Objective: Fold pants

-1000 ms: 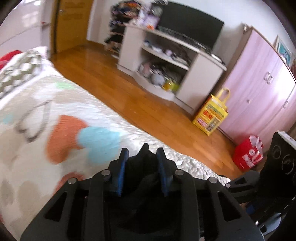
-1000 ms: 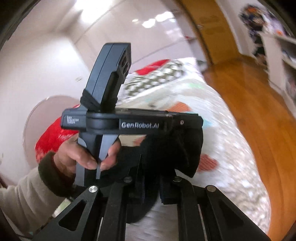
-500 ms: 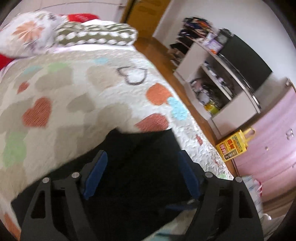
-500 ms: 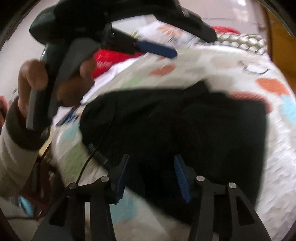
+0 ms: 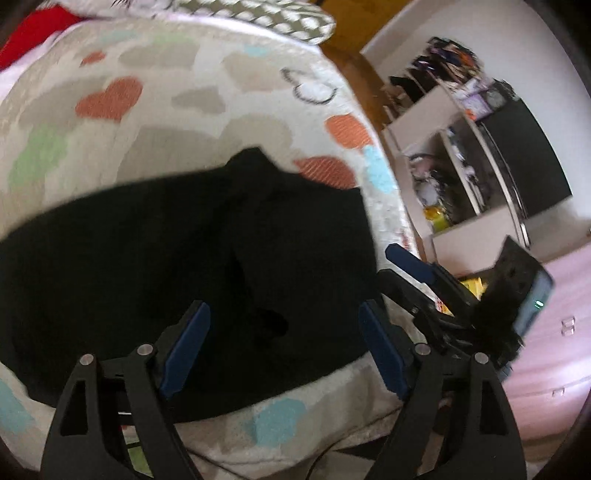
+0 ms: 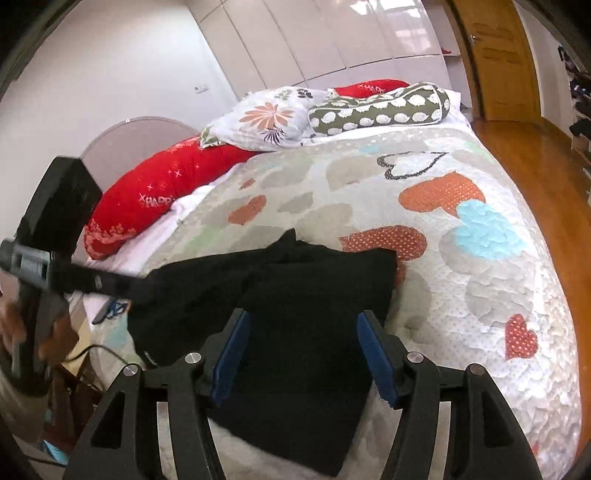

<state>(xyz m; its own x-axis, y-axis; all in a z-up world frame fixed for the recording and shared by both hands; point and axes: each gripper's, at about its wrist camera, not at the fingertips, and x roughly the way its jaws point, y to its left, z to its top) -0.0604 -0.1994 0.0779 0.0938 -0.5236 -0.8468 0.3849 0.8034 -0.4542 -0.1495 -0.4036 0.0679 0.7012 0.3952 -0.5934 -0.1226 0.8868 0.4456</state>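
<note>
The pants [image 6: 295,314] have just been released onto the bed [image 6: 480,295]; both sets of fingers were just opened, empty. A fresh edge at 12 o'clock must be gripped next.

Bright, even daylight fills both views, with glare on the glossy wardrobe doors [image 6: 325,33] and floor [image 6: 535,155]. The left view is smeared by motion blur; the right is sharp but for its left edge. Fisheye bends the edges, and the pants [image 6: 295,314] read as featureless black

Black pants [image 6: 303,314]; heart-patterned quilt [image 6: 461,288], orange, blue, beige; red pillow [image 6: 166,199]; green bolster [image 6: 380,107], probably white-spotted
</note>
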